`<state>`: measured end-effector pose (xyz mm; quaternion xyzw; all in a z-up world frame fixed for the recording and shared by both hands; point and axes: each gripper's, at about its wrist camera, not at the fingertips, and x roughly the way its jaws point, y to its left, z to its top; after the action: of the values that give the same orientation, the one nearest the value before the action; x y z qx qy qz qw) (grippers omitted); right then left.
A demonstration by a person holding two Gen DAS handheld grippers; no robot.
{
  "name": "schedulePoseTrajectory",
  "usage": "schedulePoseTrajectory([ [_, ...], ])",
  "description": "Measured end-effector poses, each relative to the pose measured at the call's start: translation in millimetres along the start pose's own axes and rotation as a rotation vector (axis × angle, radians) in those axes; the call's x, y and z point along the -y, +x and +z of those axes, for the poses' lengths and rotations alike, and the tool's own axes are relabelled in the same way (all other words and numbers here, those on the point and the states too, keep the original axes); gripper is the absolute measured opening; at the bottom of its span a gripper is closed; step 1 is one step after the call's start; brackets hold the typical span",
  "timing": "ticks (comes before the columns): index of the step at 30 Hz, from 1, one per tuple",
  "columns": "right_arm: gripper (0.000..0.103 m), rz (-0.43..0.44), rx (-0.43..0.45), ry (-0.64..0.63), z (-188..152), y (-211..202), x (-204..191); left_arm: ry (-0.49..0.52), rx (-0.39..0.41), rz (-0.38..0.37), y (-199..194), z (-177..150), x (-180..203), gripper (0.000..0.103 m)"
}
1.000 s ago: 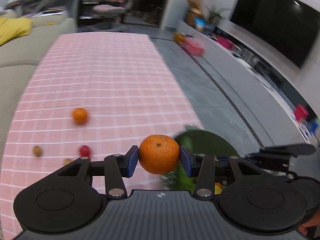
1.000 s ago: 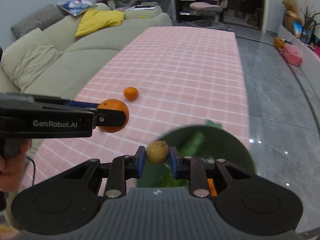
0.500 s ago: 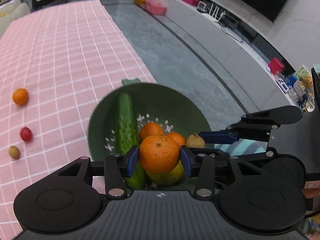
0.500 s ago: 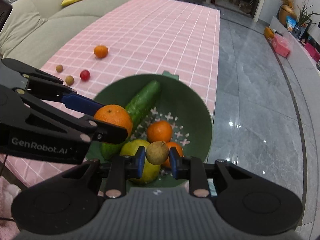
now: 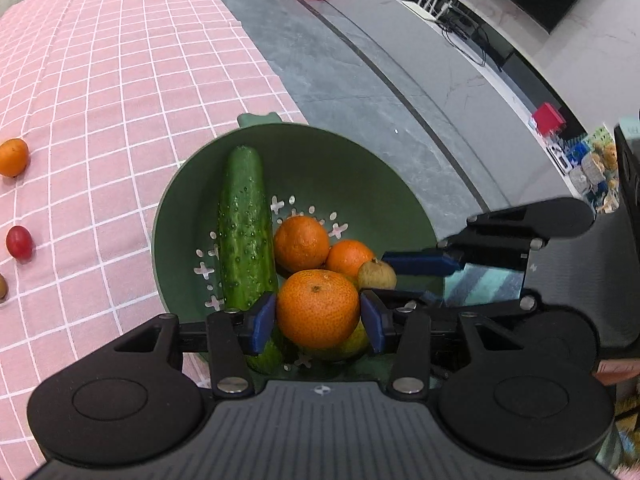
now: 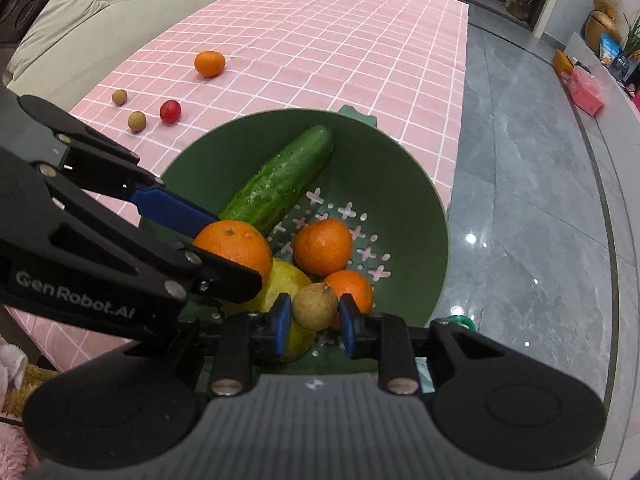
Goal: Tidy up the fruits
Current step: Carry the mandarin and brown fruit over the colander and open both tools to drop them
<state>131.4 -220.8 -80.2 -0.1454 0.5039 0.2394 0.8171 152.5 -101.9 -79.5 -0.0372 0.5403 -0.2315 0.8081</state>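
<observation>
Both tongs are hanging directly over the green perforated plastic bowl (image 6: pixel 436 216): the left tongs (image 5: pixel 318 316) are clenching a round orange mandarin (image 5: pixel 318 308), the right tongs (image 6: pixel 314 322) a small brown longan (image 6: pixel 315 306) just right of it.

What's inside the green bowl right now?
The green bowl holds a cucumber, two oranges and a yellow fruit. The held fruit and grippers cover its near part.

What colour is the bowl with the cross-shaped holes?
Dark green bowl, clearest in the right wrist view.
</observation>
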Motion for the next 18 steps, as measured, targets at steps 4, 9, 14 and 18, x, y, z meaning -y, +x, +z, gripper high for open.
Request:
schedulePoseTrajectory([
  [4, 0.023, 0.002, -0.006, -0.02, 0, 0, 0, -0.033, -0.023, 0.001, 4, -2, -5, 0.054],
  [9, 0.028, -0.02, -0.008, -0.038, -1, -1, -4, -0.027, -0.025, 0.034, 5, -3, -5, 0.065],
  [14, 0.035, -0.028, -0.019, -0.029, -2, -2, -2, -0.047, -0.029, 0.045, 3, -5, -10, 0.077],
  [18, 0.043, -0.037, -0.015, -0.028, -1, -6, -3, -0.041, -0.008, 0.053, -6, -5, -9, 0.081],
])
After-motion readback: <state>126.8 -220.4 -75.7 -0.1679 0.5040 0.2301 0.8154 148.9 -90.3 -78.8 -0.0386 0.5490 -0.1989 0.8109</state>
